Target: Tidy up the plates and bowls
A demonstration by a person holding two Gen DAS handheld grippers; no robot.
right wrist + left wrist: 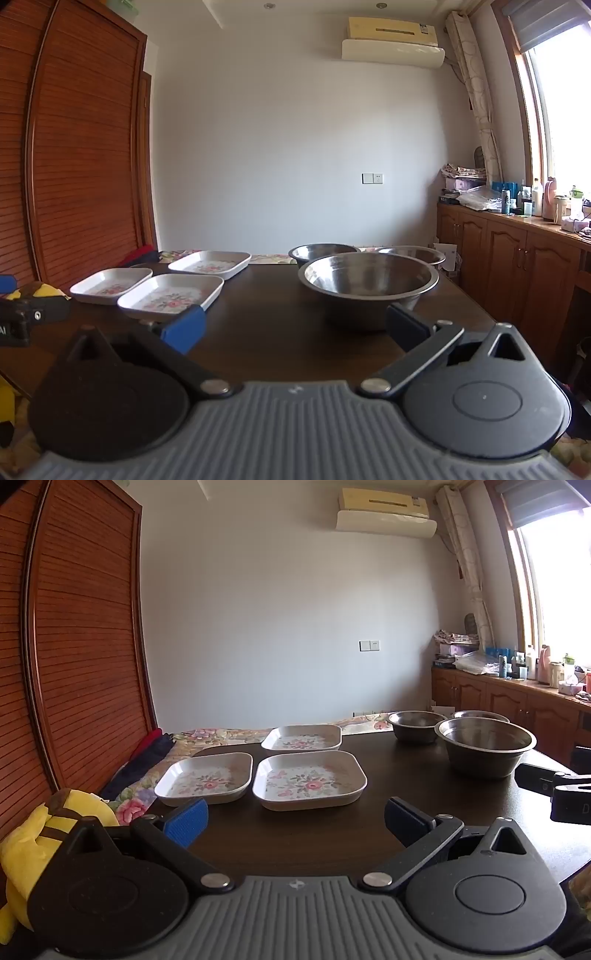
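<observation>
Plates (pixel 309 780): three, spread flat at the table's (pixel 406 775) left, unstacked.
Bowls (pixel 367 284): three, grouped right.
Left gripper (pixel 295 821): fingers apart, empty, facing plates.
Right gripper (pixel 295 328): fingers apart, empty, facing bowls.

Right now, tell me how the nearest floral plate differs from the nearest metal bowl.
The nearest floral plate is square, shallow and white with a pink flower print; the nearest metal bowl is round, deep and plain grey steel. The plate sits on the table's left side among two other plates, the bowl on the right before two other bowls. Both stand upright, empty and ungripped.
</observation>
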